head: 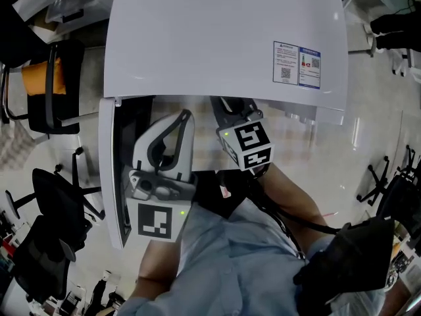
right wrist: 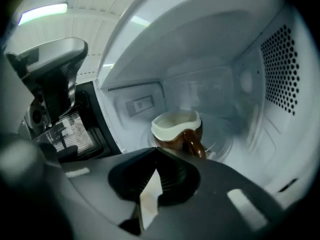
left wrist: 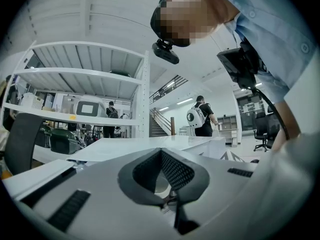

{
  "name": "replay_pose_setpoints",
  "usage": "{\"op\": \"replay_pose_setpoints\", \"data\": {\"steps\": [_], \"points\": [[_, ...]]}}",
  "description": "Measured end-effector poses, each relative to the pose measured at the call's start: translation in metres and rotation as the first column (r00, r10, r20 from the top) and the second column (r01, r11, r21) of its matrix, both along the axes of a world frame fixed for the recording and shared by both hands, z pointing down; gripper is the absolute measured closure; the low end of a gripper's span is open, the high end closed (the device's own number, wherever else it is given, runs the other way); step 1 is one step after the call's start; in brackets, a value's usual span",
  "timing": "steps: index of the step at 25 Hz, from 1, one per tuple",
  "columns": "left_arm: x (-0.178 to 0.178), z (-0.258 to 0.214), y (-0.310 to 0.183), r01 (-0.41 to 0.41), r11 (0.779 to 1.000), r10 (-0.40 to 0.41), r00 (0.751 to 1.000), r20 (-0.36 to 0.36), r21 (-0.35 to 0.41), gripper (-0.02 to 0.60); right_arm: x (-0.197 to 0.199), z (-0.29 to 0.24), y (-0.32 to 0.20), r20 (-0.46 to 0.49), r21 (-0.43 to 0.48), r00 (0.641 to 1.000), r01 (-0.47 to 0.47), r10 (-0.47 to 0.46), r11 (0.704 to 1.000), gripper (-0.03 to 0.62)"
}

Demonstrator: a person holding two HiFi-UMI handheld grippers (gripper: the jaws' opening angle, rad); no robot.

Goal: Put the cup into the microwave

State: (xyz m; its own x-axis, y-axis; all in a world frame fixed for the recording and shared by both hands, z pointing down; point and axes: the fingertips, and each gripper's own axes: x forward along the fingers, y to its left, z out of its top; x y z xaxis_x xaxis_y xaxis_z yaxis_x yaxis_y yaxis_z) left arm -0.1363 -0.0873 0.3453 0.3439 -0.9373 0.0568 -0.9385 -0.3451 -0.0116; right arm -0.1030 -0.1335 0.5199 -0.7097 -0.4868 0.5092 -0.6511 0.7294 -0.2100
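Straight ahead of my right tool [right wrist: 157, 153], inside the microwave [right wrist: 280, 64] at its turntable's [right wrist: 227, 134] middle, stands the brown cup [right wrist: 176, 129], handle facing me. That tool is closed and empty, and nearer than the left tool [left wrist: 161, 151], which is closed too.

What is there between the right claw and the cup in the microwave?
Nothing visible: in the right gripper view the cup stands directly beyond the tips of the shut right claw.

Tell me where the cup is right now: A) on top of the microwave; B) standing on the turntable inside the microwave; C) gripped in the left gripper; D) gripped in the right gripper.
B: the right gripper view shows the cup standing on the turntable inside the microwave, beyond the right gripper, its jaws shut and empty.
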Motion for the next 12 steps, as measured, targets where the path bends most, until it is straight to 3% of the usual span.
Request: {"op": "replay_pose_setpoints", "data": {"steps": [6, 12], "points": [[0.005, -0.02, 0.024, 0.037, 0.999, -0.038, 0.999, 0.027, 0.014, 0.577, 0.015, -0.05, 0.037, 0.071, 0.049, 0.997, 0.038, -0.041, 0.998, 0.591], [0.018, -0.065, 0.063, 0.092, 0.994, -0.094, 0.995, 0.04, 0.052, 0.577, 0.05, -0.139, 0.072, 0.152, 0.18, 0.987, 0.028, -0.055, 0.983, 0.591]]}}
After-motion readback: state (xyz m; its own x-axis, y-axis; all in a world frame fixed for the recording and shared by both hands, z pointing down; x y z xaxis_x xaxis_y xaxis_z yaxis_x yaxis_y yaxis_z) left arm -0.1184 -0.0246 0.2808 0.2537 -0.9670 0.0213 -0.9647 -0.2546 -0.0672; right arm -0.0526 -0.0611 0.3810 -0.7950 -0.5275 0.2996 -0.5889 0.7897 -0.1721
